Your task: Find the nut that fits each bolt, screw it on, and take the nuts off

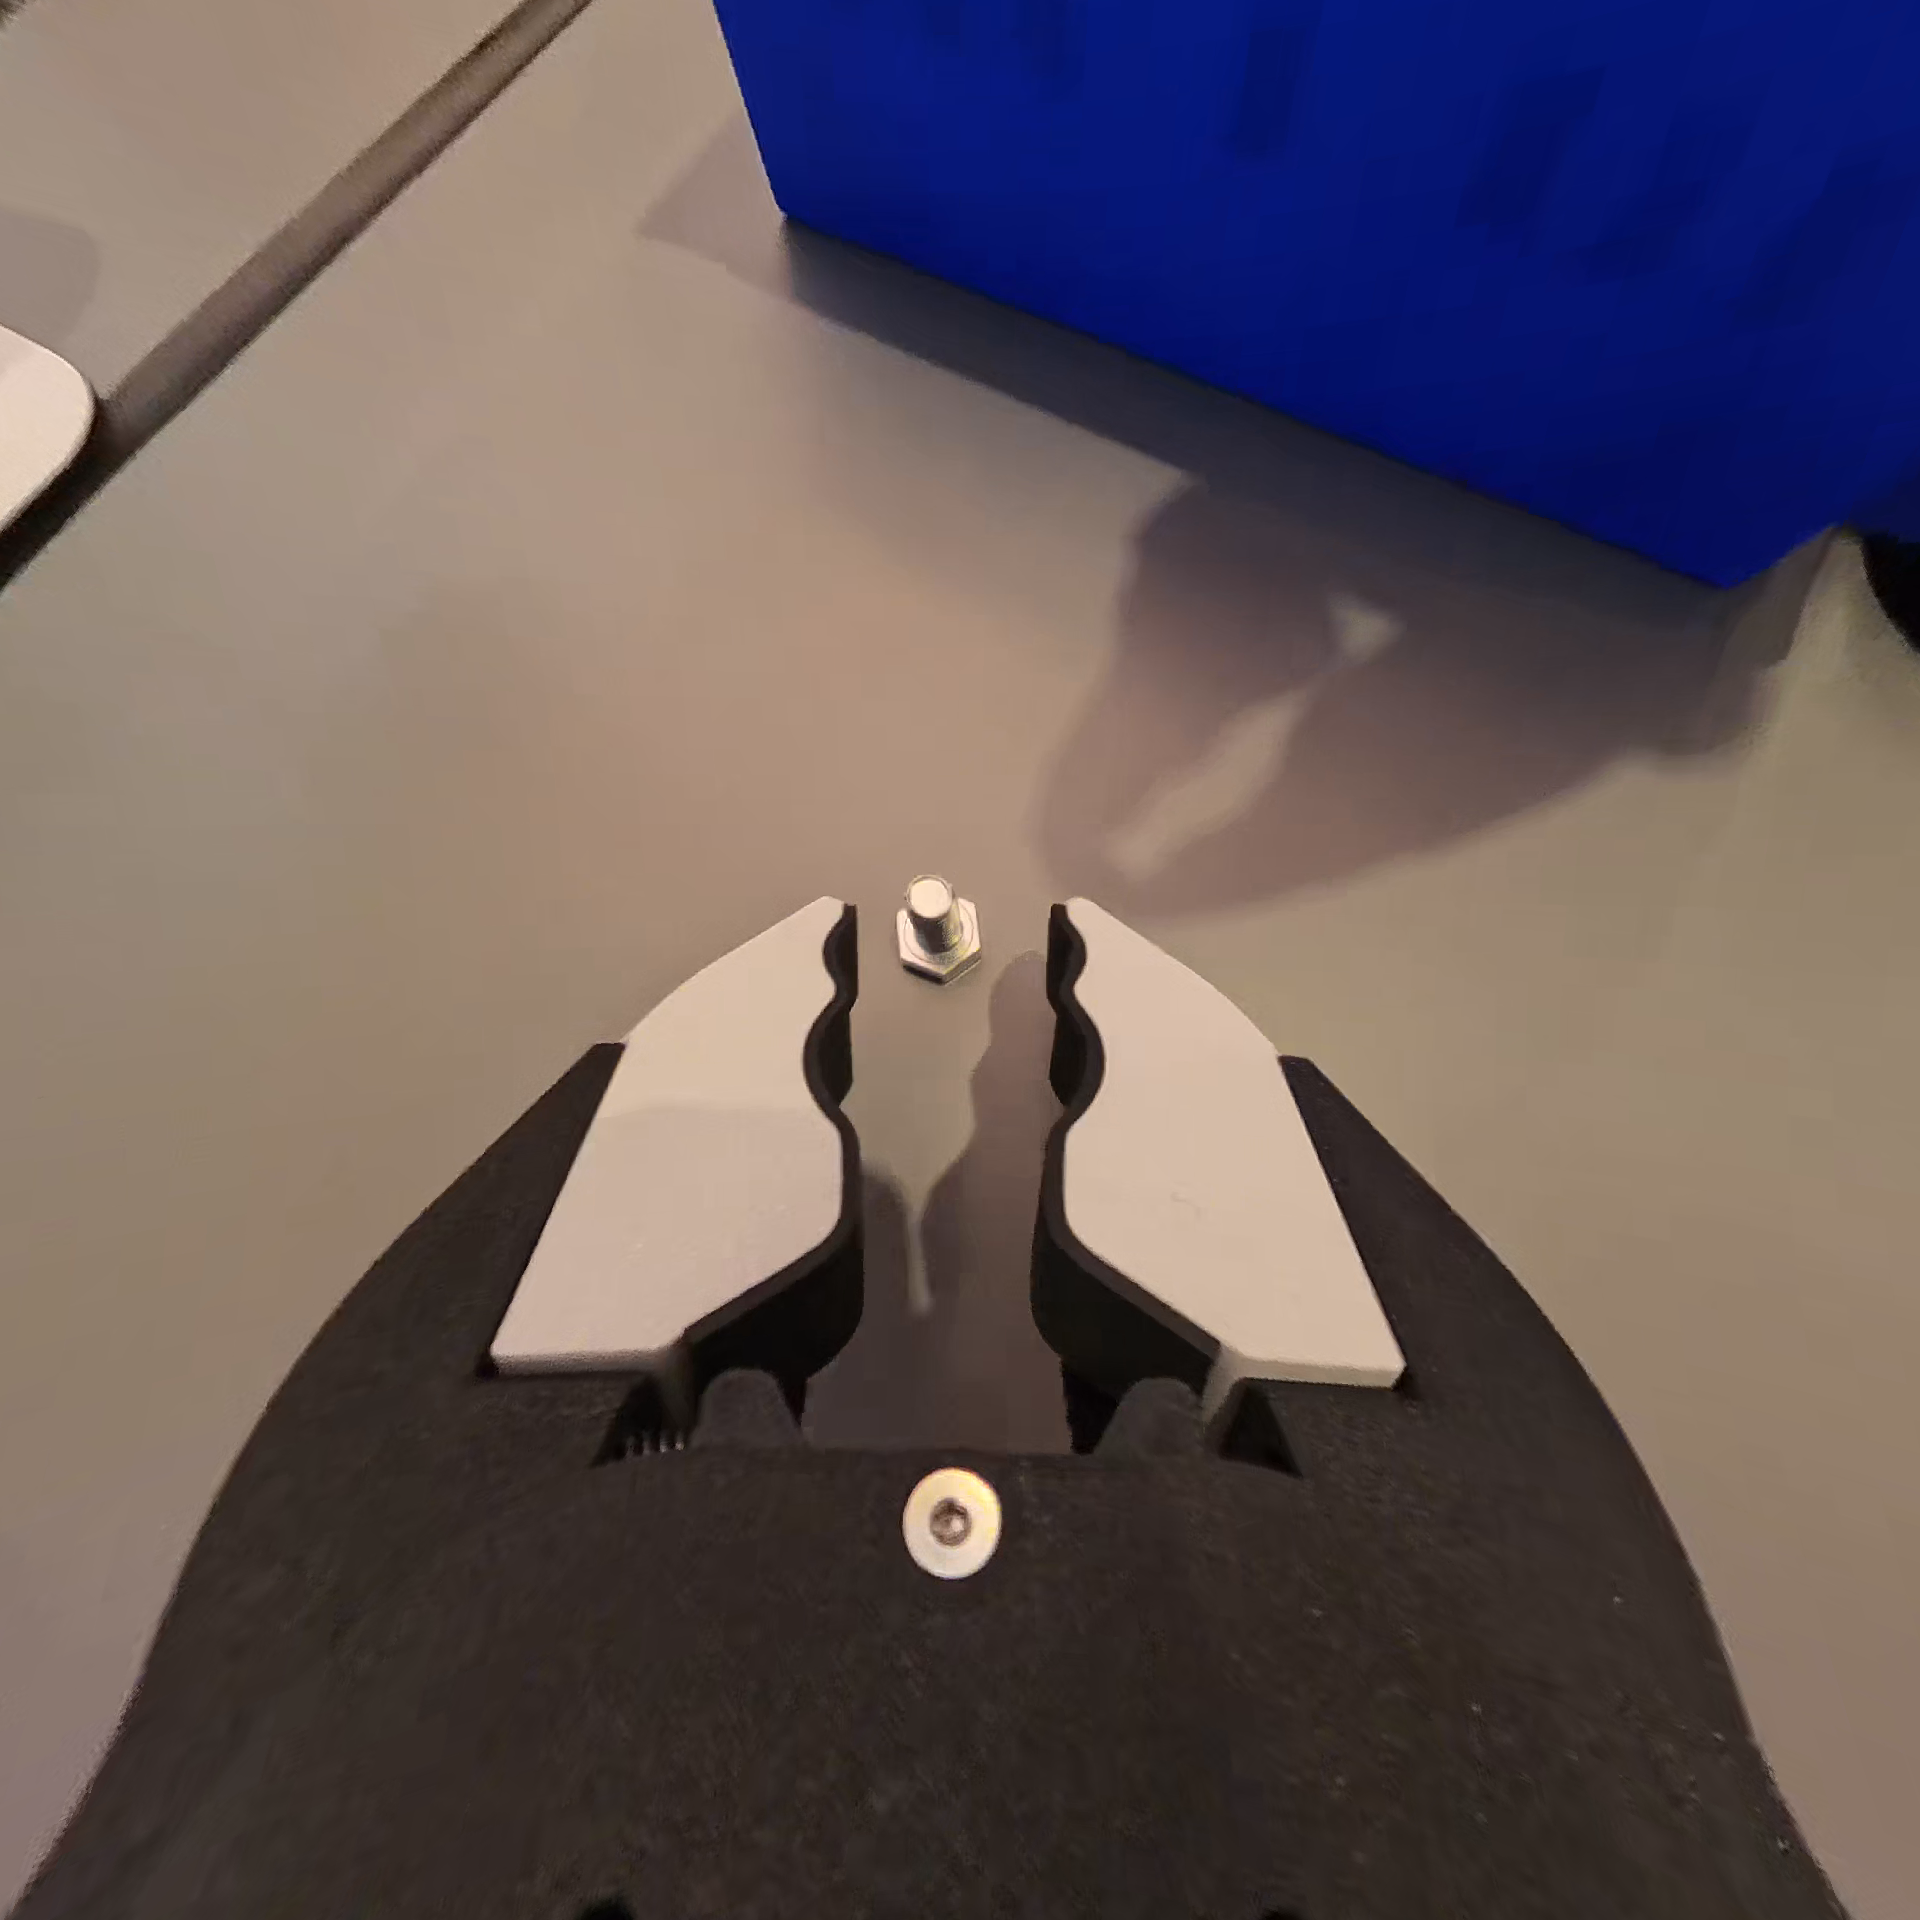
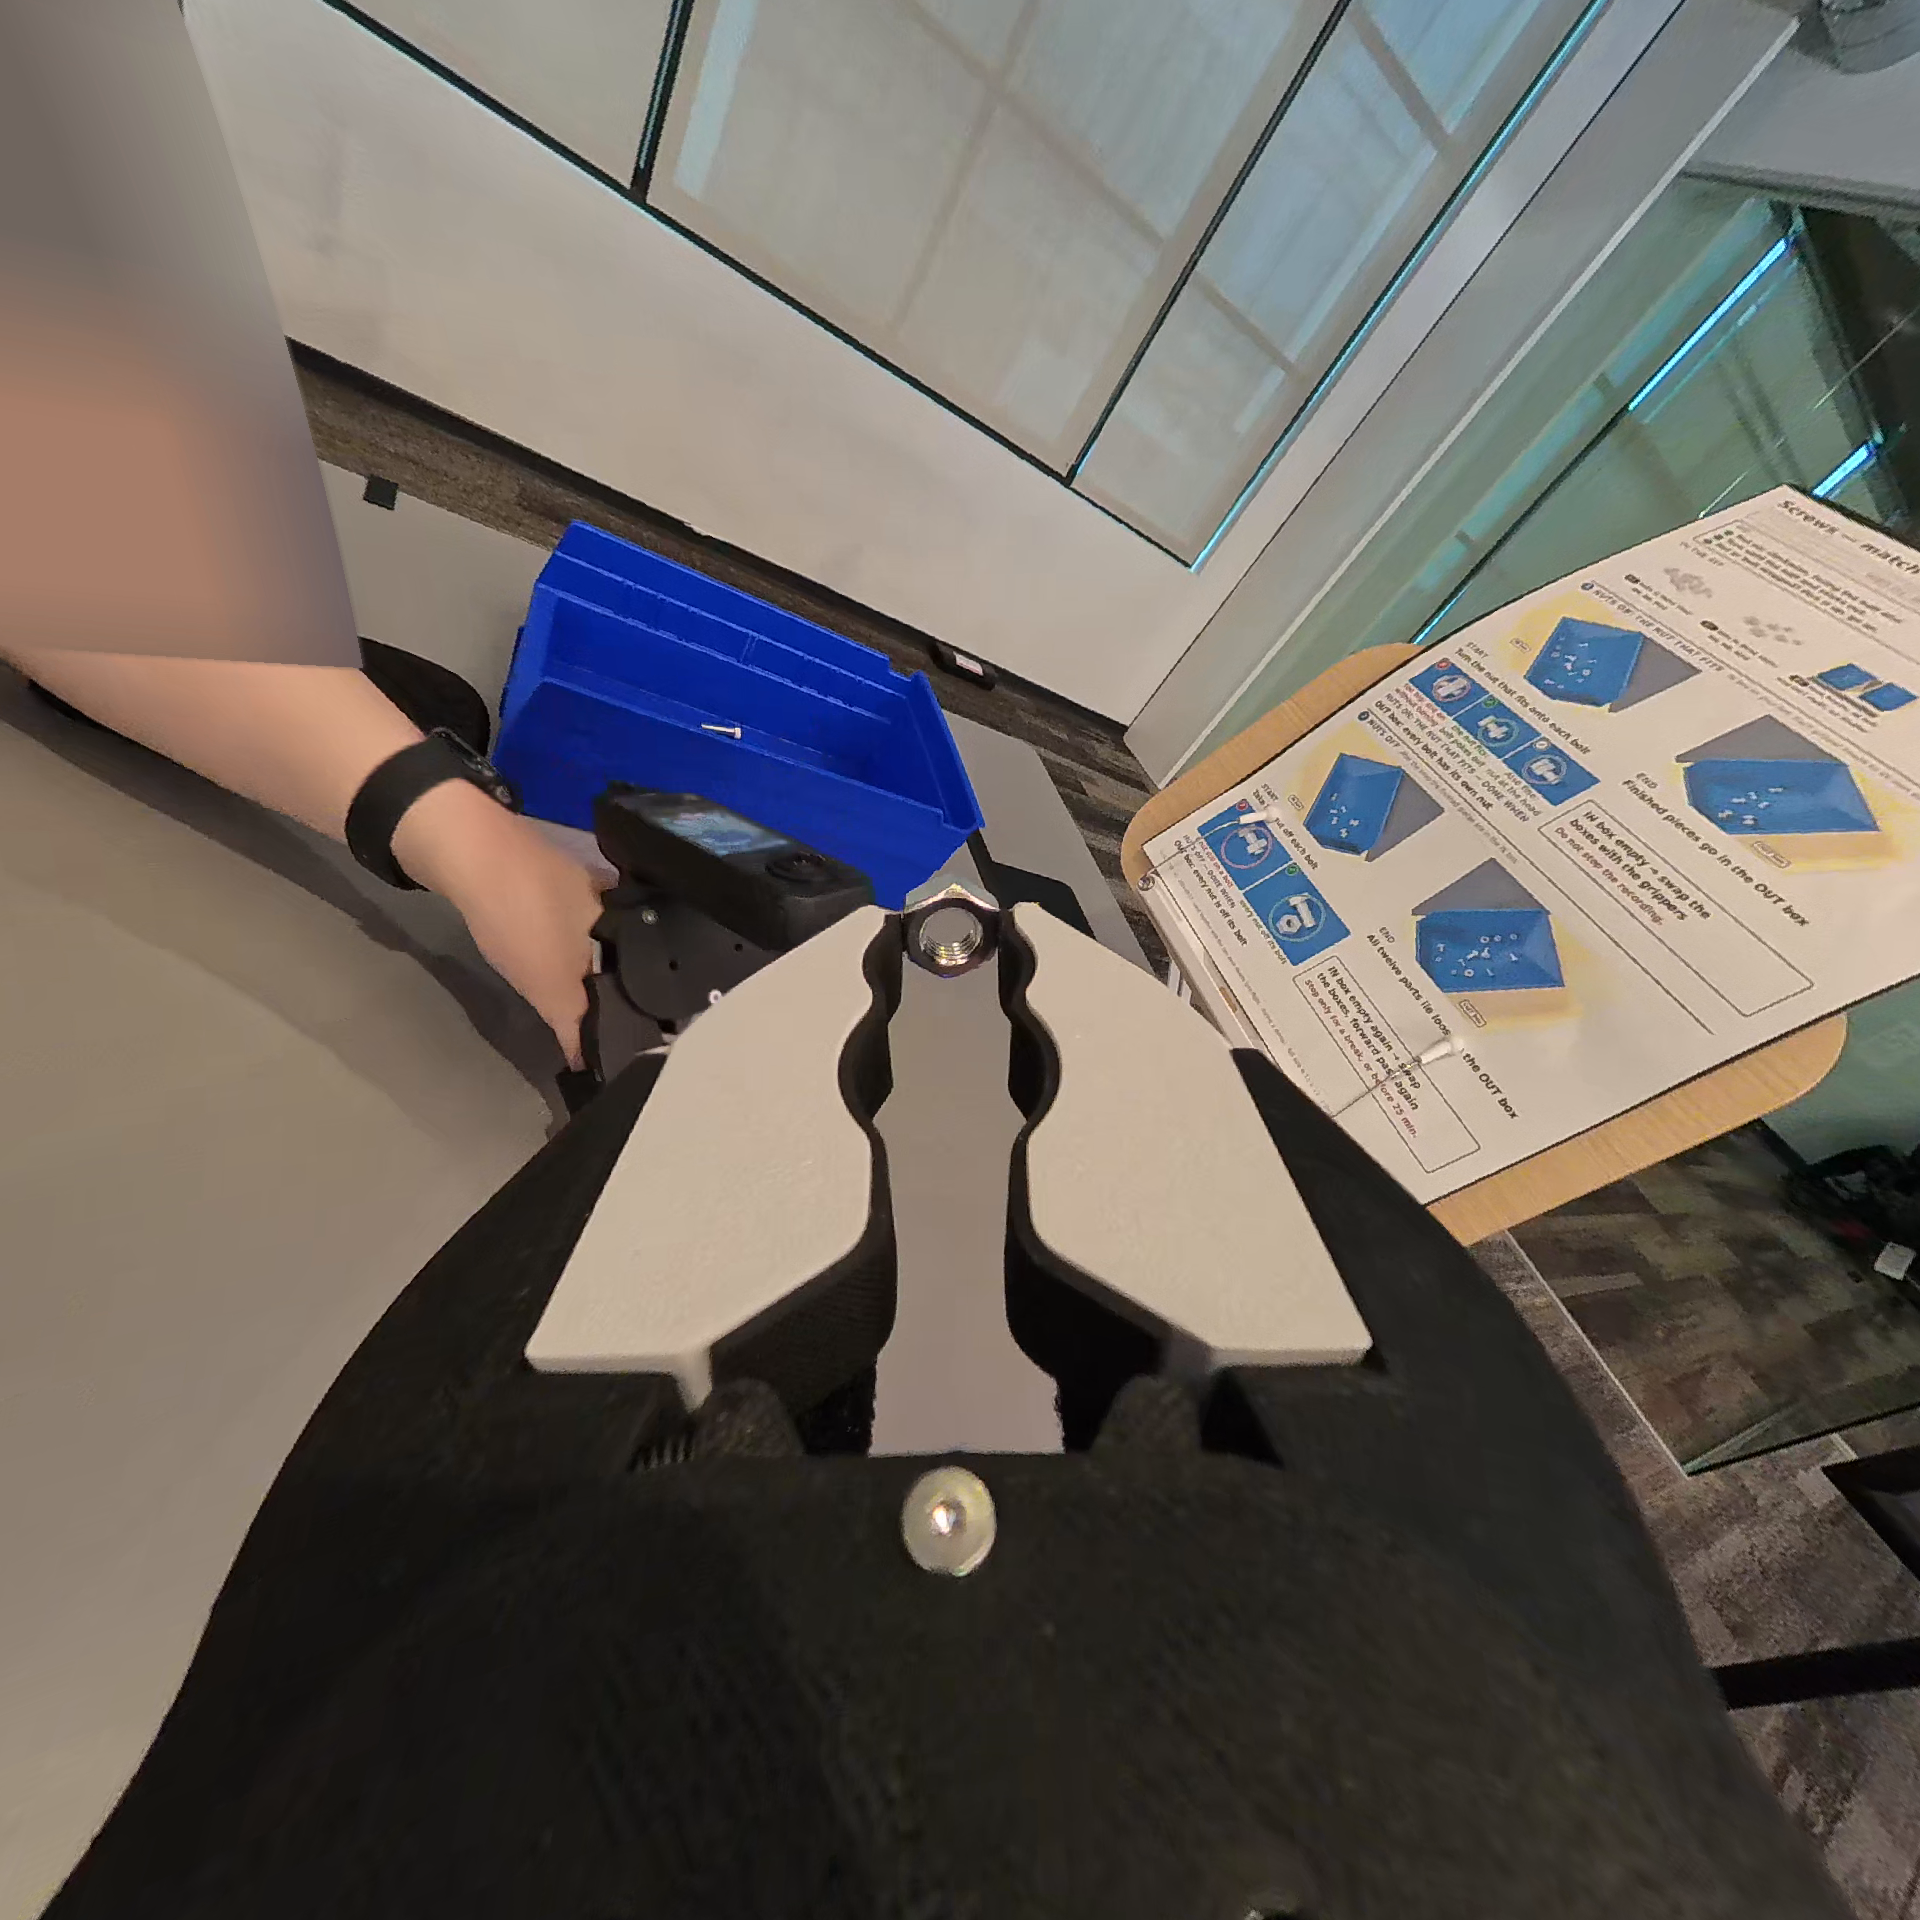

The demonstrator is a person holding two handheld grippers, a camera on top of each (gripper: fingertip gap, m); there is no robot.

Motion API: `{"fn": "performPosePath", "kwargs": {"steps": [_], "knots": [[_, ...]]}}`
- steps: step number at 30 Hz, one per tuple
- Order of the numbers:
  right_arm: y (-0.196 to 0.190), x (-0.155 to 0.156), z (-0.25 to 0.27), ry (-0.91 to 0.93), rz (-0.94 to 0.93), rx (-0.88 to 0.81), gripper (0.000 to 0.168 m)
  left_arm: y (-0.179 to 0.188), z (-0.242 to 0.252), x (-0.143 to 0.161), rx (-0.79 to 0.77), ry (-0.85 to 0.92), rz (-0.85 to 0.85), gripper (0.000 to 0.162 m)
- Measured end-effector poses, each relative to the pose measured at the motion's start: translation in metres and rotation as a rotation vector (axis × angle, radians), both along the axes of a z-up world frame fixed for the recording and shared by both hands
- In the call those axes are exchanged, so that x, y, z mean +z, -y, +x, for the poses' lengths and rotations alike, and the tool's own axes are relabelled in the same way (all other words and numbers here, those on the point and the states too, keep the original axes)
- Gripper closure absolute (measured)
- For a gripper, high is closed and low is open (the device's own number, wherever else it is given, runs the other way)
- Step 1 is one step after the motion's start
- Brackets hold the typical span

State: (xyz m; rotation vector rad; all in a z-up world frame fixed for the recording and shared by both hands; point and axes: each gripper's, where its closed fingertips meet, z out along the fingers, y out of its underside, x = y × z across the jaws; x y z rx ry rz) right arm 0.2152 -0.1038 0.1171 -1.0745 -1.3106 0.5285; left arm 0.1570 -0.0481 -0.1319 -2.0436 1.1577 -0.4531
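Note:
A short silver hex bolt (image 1: 938,932) stands head-down on the grey table (image 1: 468,675), thread pointing up. My left gripper (image 1: 953,920) is open just above the table, its fingertips on either side of the bolt and not touching it. My right gripper (image 2: 948,930) is shut on a silver hex nut (image 2: 948,928), held up in the air at the fingertips with its threaded hole facing the camera. The left gripper's black body (image 2: 717,894) and the person's hand (image 2: 540,914) show lower down in the right wrist view.
A blue bin (image 1: 1351,239) stands on the table just beyond the bolt; in the right wrist view the blue bin (image 2: 727,717) holds one small screw (image 2: 719,730). An instruction sheet (image 2: 1558,831) lies on a wooden side table at the right. A table seam (image 1: 312,229) runs at the left. Spacing between my two grippers at the tips: around 25 cm.

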Motion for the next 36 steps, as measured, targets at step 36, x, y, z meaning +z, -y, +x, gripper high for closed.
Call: {"fn": "performPosePath", "kwargs": {"steps": [36], "knots": [[-0.061,-0.268,-0.048,1.020,-0.866,-0.473,0.150,0.086,-0.123,0.041,0.142,-0.006,-0.014,0.152]]}}
